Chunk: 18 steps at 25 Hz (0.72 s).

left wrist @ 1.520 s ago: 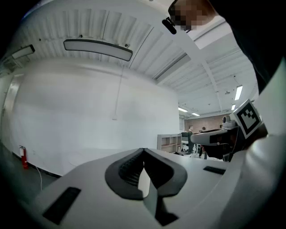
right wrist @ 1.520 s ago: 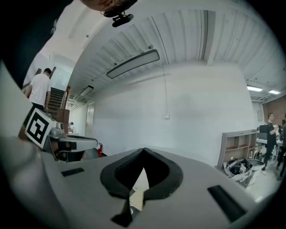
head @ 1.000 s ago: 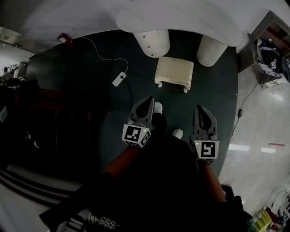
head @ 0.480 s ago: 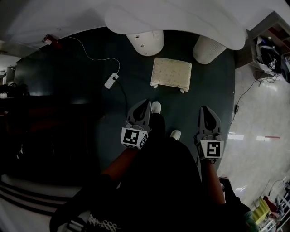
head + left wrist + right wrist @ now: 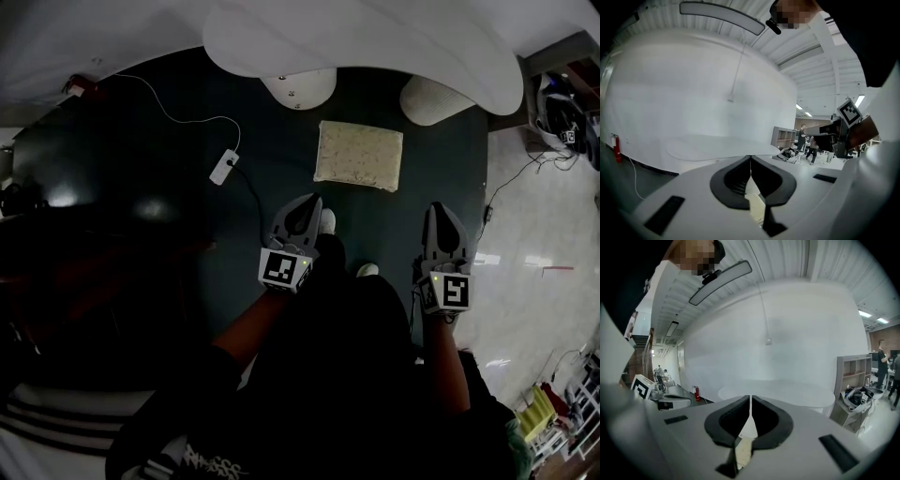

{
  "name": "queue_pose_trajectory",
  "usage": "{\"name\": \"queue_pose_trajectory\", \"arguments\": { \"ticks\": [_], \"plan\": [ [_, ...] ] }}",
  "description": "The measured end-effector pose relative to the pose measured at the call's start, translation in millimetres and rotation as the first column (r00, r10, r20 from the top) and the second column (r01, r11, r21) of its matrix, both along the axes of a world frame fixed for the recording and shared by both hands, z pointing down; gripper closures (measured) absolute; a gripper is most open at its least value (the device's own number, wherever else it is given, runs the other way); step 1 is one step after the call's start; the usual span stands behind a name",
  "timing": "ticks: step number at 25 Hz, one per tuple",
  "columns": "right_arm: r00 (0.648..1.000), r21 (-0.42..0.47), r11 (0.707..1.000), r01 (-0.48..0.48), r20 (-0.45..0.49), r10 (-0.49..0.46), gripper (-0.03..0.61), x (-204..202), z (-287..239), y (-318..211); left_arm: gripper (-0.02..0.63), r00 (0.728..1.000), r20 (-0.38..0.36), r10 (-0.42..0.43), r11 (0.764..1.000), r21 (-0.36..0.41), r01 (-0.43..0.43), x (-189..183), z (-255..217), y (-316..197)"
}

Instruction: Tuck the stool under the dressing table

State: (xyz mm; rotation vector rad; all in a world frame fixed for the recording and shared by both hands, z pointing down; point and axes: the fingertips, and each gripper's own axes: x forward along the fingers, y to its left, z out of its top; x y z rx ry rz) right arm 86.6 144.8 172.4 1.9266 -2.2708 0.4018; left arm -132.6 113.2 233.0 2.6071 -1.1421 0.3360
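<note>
While the left claw (image 5: 310,202) and the right claw (image 5: 442,208) are both closed and empty, the stool (image 5: 358,156) stands just before the table (image 5: 375,47); it seems light and stiff, best pushed at its near edge.

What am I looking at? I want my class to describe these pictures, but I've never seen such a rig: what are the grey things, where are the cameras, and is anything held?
There is no robot: a person holds a tool in each hand, the left gripper and the right gripper. The marker cubes are part of them. The downward picture comes from a camera on the person's head; the other two come from cameras riding on each gripper, looking along its fingers. On the dark floor a cream stool stands before the white dressing table, not yet under it. A power strip lies to its left. Both grippers are shut and hold nothing.
</note>
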Motion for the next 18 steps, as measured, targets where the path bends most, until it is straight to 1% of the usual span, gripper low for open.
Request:
{"name": "queue_pose_trajectory", "arguments": {
  "ticks": [4, 7, 9, 12, 15, 18],
  "plan": [
    [0.998, -0.068, 0.997, -0.037, 0.044, 0.04, 0.538, -10.0, 38.1, -16.3, 0.598, 0.999, -0.006, 0.048, 0.999, -0.024, -0.048, -4.1, 26.8, -19.6],
    [0.997, -0.112, 0.992, -0.064, 0.042, 0.069, 0.538, -6.4, 66.5, -28.4, 0.598, 0.999, -0.012, 0.043, 0.997, -0.059, -0.044, -3.6, 50.4, -35.2],
    [0.995, -0.143, 0.985, -0.092, 0.036, 0.098, 0.538, 2.1, 89.7, -38.3, 0.598, 0.998, 0.013, 0.053, 0.994, -0.098, -0.052, -1.5, 73.4, -42.0],
    [0.991, -0.186, 0.975, -0.118, 0.034, 0.126, 0.538, 14.7, 131.6, -49.8, 0.598, 0.992, 0.08, 0.101, 0.986, -0.137, -0.09, 3.7, 113.1, -47.4],
    [0.993, -0.208, 0.972, -0.107, 0.029, 0.116, 0.538, 19.1, 170.1, -59.4, 0.598, 0.989, 0.095, 0.116, 0.982, -0.16, -0.1, 7.9, 148.4, -53.6],
    [0.993, -0.233, 0.967, -0.104, 0.031, 0.114, 0.538, 25.1, 218.6, -60.7, 0.598, 0.988, 0.109, 0.107, 0.98, -0.181, -0.087, 9.9, 183.7, -59.8]
  ]
}}
